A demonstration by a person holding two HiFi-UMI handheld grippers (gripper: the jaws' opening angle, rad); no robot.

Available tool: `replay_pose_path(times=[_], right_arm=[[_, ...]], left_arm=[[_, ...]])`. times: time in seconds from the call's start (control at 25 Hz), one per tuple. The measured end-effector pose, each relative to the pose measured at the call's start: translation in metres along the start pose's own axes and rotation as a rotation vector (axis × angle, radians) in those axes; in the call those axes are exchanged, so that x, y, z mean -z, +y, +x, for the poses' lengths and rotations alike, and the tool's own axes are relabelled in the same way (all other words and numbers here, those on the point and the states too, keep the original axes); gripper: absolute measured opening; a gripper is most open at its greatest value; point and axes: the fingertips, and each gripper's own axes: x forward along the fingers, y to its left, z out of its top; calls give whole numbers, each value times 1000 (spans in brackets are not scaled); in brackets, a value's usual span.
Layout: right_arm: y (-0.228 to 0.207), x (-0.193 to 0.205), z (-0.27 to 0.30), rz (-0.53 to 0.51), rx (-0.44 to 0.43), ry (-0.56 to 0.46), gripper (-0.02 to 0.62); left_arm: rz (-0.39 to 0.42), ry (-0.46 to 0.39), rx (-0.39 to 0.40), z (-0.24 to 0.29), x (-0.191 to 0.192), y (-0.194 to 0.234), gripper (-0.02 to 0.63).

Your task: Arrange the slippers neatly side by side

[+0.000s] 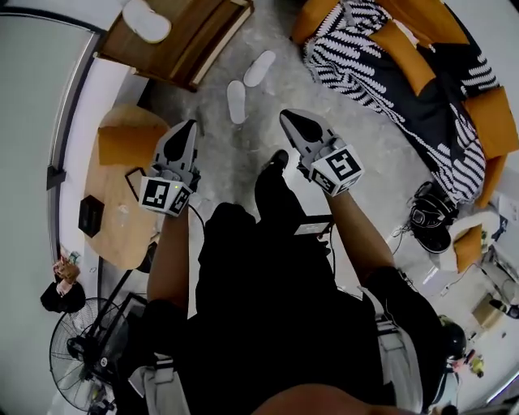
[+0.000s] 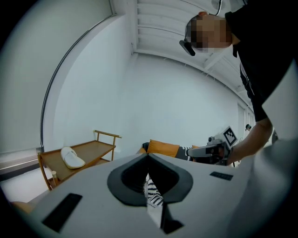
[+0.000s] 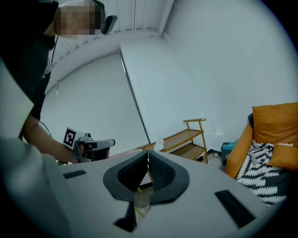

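Grey left hand-held gripper (image 1: 191,124): jaws are pressing together, holding nothing.
Right hand-held gripper (image 1: 285,116): jaws are closing on nothing.
Near slipper (image 1: 237,101): lying on the floor (image 1: 235,154) at 12 o'clock.
Far slipper (image 1: 260,68): lying just beyond, at 1 o'clock.
Wooden cart (image 1: 190,40): carrying a third slipper (image 1: 146,20) at 11 o'clock.

Soft, even light; strong fisheye bending, dark vignetted corners.
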Motion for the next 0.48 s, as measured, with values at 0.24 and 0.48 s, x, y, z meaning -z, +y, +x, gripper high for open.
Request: replay_pose_path(times=[0.24, 0.48], right_arm=[[-49, 43, 55, 0, -14, 44, 33], [-90, 111, 117, 24, 13, 122, 34]], left_arm=[[-25, 34, -9, 30, 48, 39, 15], [-94, 80, 45, 67, 126, 80, 15]])
